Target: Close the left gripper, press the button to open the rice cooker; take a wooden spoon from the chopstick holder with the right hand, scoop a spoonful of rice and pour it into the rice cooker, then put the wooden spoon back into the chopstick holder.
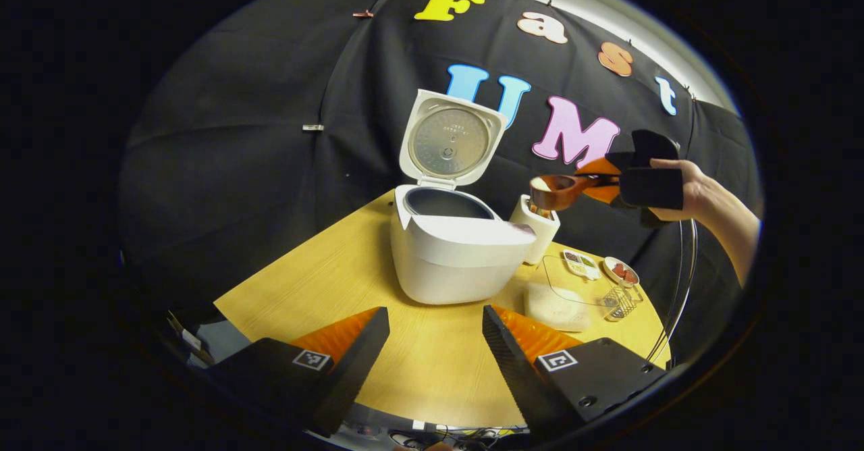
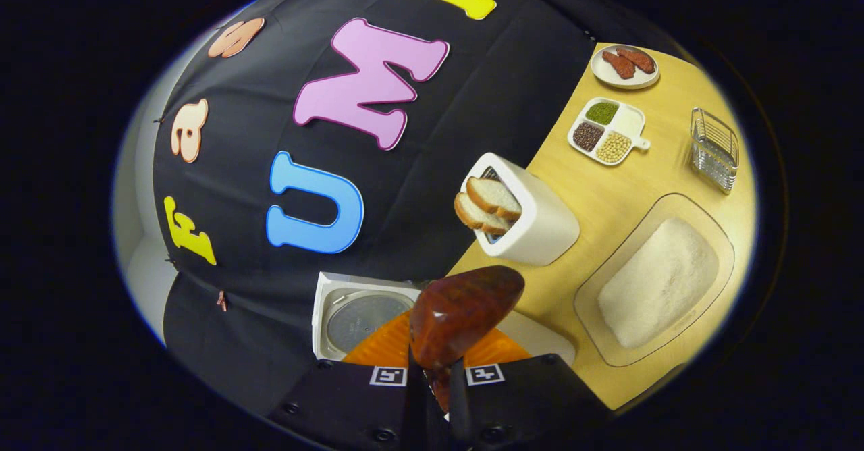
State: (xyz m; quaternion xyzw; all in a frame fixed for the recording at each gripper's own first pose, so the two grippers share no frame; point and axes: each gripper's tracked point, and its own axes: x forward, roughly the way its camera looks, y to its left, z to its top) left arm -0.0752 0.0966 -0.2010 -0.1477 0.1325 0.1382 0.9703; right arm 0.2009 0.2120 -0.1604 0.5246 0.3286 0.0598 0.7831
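Yellow wooden table (image 1: 418,363), rice cooker (image 1: 452,255) open, we carry rice over.
Our right gripper (image 2: 432,380) pinches the wooden spoon (image 2: 466,312) beside the cooker; left gripper (image 1: 435,343) spread idle. Keep it level, tip over the pot.

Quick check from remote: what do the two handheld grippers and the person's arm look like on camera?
The left gripper has black blocky bodies, each carrying a small square black-and-white marker, with wedge-shaped ribbed fingers. The right gripper is built alike: black housing and two square markers. In the left gripper view it shows as a boxy black unit in a hand; the forearm is bare, no sleeve visible.
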